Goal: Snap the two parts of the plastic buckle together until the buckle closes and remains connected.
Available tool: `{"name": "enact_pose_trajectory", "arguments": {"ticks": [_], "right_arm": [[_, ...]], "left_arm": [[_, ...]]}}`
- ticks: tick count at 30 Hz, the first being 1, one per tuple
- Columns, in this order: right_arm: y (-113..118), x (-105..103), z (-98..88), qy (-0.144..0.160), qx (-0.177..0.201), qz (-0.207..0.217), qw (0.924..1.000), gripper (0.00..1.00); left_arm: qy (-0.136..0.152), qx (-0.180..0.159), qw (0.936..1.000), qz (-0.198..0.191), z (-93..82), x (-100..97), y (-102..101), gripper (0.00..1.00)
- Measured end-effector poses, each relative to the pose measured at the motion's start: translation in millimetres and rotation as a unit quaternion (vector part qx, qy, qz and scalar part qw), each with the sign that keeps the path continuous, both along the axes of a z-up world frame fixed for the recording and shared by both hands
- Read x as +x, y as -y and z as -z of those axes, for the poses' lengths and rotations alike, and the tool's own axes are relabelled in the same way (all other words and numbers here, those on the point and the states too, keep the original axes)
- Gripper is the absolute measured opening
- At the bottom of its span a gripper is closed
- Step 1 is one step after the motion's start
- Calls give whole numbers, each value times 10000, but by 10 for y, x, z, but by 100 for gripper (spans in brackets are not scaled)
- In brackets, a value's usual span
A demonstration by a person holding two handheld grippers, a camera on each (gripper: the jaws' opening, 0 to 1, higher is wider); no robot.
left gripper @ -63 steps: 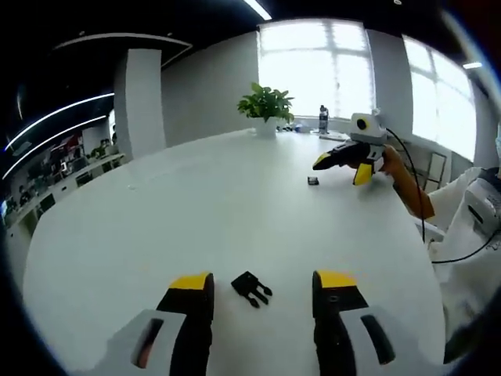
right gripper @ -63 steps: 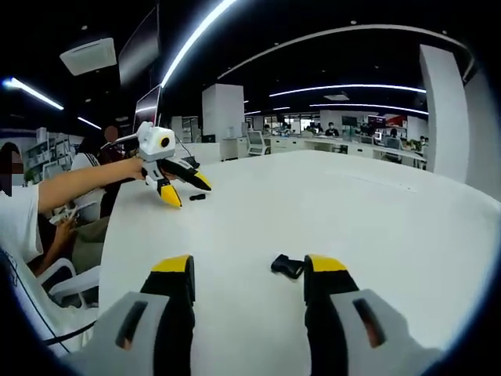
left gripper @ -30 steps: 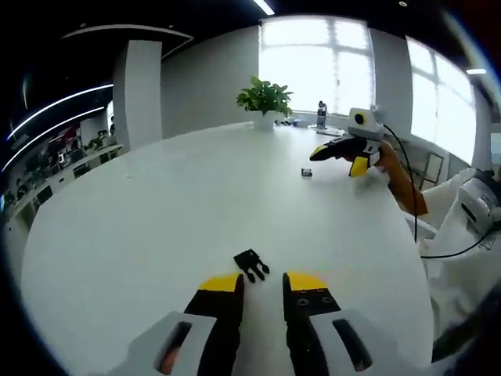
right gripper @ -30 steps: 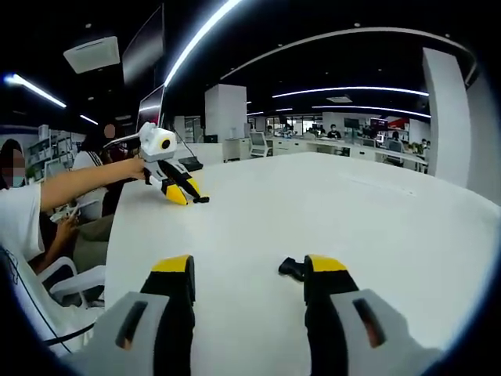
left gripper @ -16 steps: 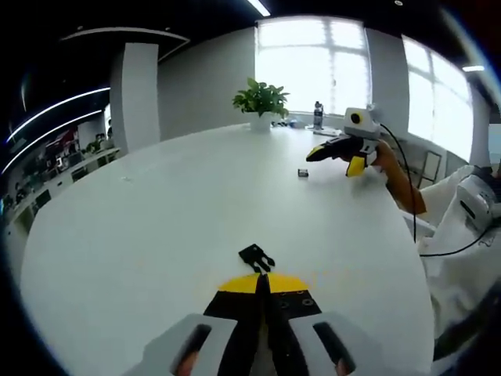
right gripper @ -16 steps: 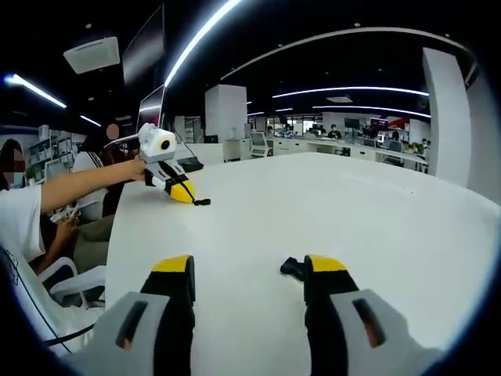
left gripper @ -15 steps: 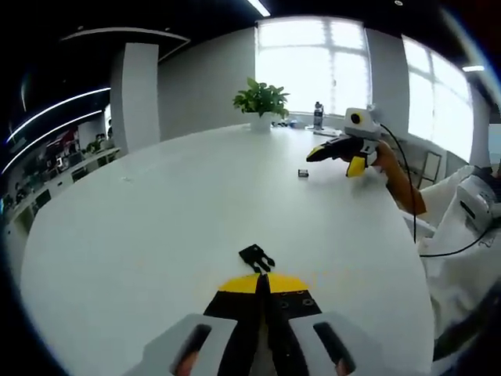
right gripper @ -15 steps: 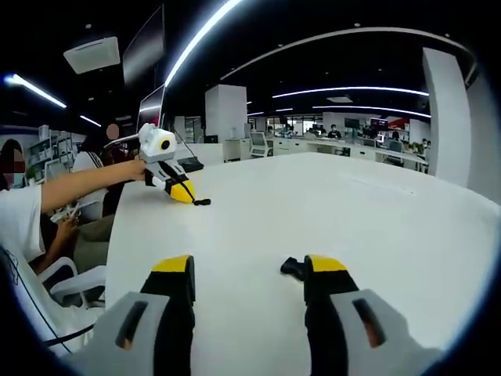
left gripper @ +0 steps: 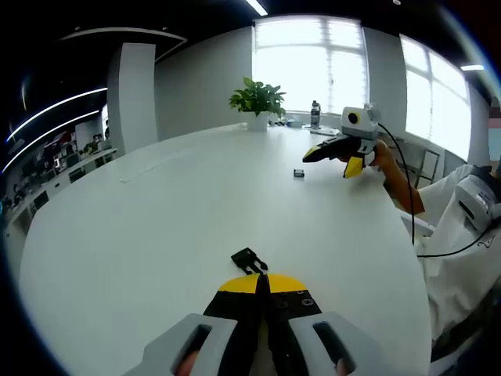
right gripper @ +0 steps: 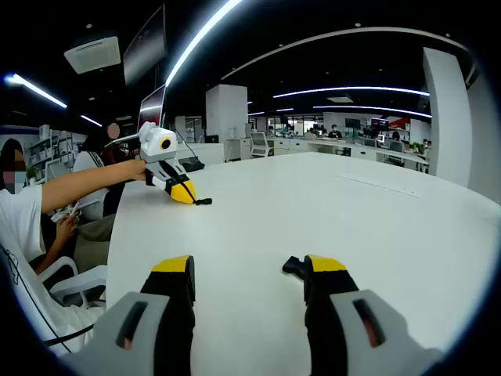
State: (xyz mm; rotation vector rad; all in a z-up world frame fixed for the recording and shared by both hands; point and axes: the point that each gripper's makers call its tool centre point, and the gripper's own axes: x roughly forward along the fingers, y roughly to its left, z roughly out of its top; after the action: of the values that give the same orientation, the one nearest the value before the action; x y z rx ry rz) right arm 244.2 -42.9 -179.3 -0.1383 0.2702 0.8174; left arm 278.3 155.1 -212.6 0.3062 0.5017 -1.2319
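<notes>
Smooth white counter (left gripper: pixel 156 219) | left tool (left gripper: pixel 262 283) jaws pressed together, pronged black plastic buckle half (left gripper: pixel 249 260) just past its yellow tips | right tool (right gripper: pixel 250 270) jaws spread, blocky black buckle half (right gripper: pixel 294 266) beside one jaw

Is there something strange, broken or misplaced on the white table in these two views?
Nothing looks damaged or spilled. The two buckle parts are simply apart: the pronged part sits at the shut left gripper's tips, and the other part lies against the open right gripper's jaw on the white table.
</notes>
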Motion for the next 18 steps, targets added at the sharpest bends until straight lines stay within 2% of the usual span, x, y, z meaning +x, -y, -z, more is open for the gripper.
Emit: {"name": "enact_pose_trajectory", "arguments": {"ticks": [5,11,18], "right_arm": [[8,-6,2,6,1,8,10000,56],[10,-3,7,1,9,9,10000,56],[24,-21,7,19,8,9,10000,56]], "left_arm": [[-53,-31,9999,154,-11,-35,61,0],[30,14,9994,347,-33,-113,215,0],[180,-185,9987,439,-207,-171,364,2]]}}
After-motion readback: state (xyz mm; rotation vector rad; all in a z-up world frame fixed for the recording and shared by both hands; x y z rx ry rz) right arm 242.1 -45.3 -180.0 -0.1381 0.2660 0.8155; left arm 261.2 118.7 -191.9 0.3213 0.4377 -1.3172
